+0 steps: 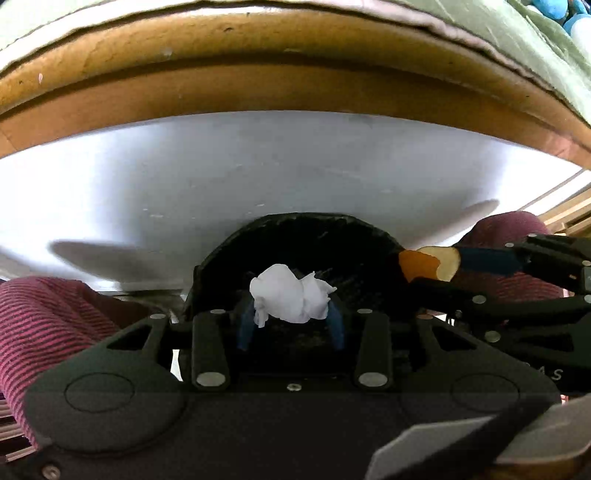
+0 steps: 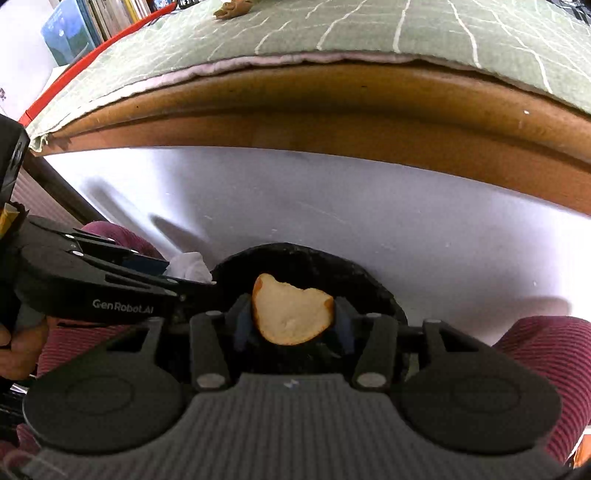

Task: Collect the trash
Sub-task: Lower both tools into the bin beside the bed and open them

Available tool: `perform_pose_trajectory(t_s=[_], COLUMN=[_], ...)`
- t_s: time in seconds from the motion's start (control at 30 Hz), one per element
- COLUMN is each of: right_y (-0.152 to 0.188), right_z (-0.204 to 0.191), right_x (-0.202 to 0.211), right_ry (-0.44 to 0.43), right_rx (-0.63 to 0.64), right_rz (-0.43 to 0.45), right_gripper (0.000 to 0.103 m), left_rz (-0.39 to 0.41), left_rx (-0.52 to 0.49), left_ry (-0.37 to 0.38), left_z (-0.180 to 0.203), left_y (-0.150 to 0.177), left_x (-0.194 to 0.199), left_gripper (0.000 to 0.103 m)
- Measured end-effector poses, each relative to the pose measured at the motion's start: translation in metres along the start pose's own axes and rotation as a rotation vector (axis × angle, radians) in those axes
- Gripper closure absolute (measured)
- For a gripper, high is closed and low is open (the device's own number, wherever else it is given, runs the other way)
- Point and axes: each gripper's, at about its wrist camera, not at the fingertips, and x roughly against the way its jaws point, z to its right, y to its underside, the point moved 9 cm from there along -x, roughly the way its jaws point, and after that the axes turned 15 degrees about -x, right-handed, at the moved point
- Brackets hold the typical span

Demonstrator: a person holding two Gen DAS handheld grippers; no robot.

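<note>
- Your left gripper [image 1: 291, 325] has a crumpled tissue [image 1: 290, 297] between its partly open blue fingers, right over the black bin [image 1: 306, 236].
- Your right gripper [image 2: 293, 326] has a piece of peel [image 2: 291, 314] between its fingers, above the same bin; whether its pads still press I cannot tell.
- Both pieces look ready to drop; neither is in yet.
- More scraps [image 2: 232, 9] lie on the green mat [image 2: 332, 33], so collecting probably isn't finished.
- You sit at a wooden table [image 2: 295, 103]; a white panel [image 2: 332, 206] hangs beneath it, and books [image 2: 88, 22] stand at the back.
</note>
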Motion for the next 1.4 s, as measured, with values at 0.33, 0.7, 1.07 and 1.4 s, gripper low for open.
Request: perform_pose_trajectory(t_s=[0.33, 0.7, 1.07, 1.4], right_y=[-0.006, -0.004, -0.006, -0.035], right_z=[-0.007, -0.005, -0.005, -0.020], right_x=[-0.007, -0.007, 0.001, 0.051], right_ry=[0.007, 0.009, -0.001, -0.071], right_rx=[0.010, 0.013, 0.025, 0.078], right_rz=[-0.014, -0.023, -0.004, 0.113], right_gripper=[0.039, 0.033, 0.020, 0.017], left_rz=[-0.019, -0.035, -0.020, 0.144], left_rx=[0.007, 0.001, 0.002, -0.022], left_ry=[-0.016, -0.042, -0.078, -0.069], left_z=[-0.004, 0.001, -0.005, -0.007], left_y=[0.002, 0.000, -0.004, -0.027], left_x=[-0.004, -0.003, 0.005, 0.060], left_gripper=[0.057, 0.031, 0.021, 0.019])
